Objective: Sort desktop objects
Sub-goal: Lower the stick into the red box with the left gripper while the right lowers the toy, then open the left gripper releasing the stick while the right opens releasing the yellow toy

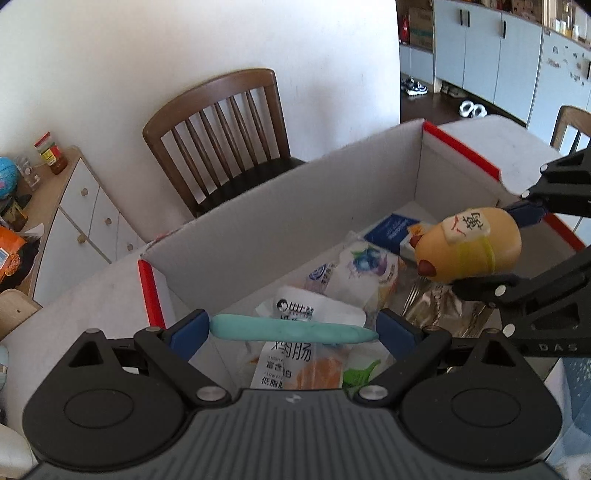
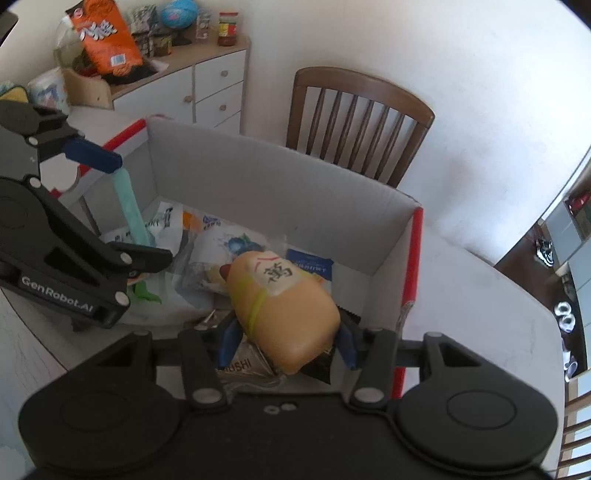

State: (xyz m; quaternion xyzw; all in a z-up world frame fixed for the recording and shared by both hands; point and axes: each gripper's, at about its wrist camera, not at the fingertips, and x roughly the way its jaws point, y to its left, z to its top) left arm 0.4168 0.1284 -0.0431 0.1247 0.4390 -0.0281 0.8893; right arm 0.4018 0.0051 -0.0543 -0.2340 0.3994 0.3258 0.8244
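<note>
My left gripper (image 1: 293, 330) is shut on a teal pen-like stick (image 1: 295, 329), held end to end between its blue pads above the near left part of a white cardboard box (image 1: 295, 192). The stick also shows in the right wrist view (image 2: 131, 206). My right gripper (image 2: 288, 338) is shut on a tan toy figure with a Chinese character on its head (image 2: 284, 299), held over the box; the toy also shows in the left wrist view (image 1: 469, 245). Inside the box lie several snack packets (image 1: 354, 273) and a blue packet (image 1: 395, 230).
The box (image 2: 280, 177) has red-edged flaps and sits on a white table (image 2: 480, 295). A brown wooden chair (image 1: 229, 133) stands behind the box. A white drawer cabinet (image 2: 207, 85) holds jars, a globe and an orange bag (image 2: 107, 33).
</note>
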